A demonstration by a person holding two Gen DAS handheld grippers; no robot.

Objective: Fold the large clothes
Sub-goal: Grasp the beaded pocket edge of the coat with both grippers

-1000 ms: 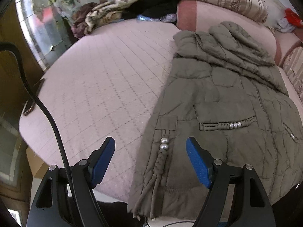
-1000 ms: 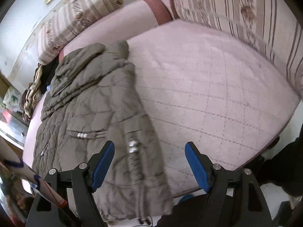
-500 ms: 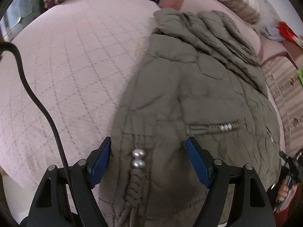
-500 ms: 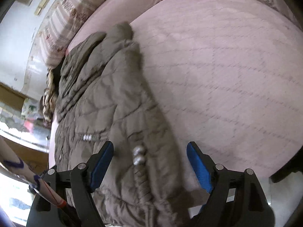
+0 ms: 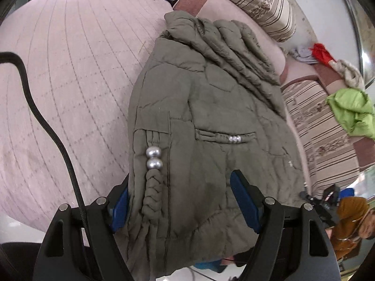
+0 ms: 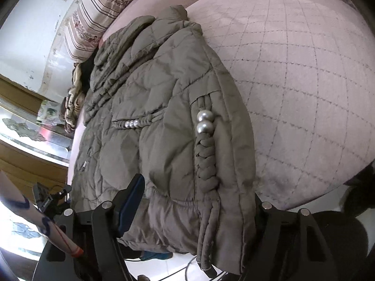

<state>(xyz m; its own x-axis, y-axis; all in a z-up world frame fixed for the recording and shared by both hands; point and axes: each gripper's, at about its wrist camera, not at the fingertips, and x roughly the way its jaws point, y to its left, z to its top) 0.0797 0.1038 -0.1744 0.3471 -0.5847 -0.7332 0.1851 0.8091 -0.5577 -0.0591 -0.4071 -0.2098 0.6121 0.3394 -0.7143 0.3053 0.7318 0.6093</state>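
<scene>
Pink quilted bedding [image 5: 70, 75] covered the work surface, with striped cushions [image 5: 264, 7] along its far edge and loose garments heaped beyond. An olive padded jacket [image 5: 211, 121] lay flat on this bedding, collar toward the cushions, hem hanging over the near edge.

Left gripper [image 5: 180, 201] stood with its blue-padded tongs apart, astride the hem corner that carries the braided cord [image 5: 152, 192] and two pearl beads [image 5: 154, 158]; fabric lay between the pads, but no clamping was evident. Right gripper [image 6: 196, 201] was likewise spread over the opposite hem corner; one blue pad [image 6: 131, 201] showed, the other was hidden behind the fabric.

Assessment: the jacket appeared soft, bulky and moderately heavy, its smooth shell likely to slip under a shallow bite. The puffy fill would resist a sharp crease and spring back. Recommended hold: the gathered hem band at each corner, where stitched elastic gives a firmer, thicker edge. The cords and beads should be avoided, as they would slide or pull free.
</scene>
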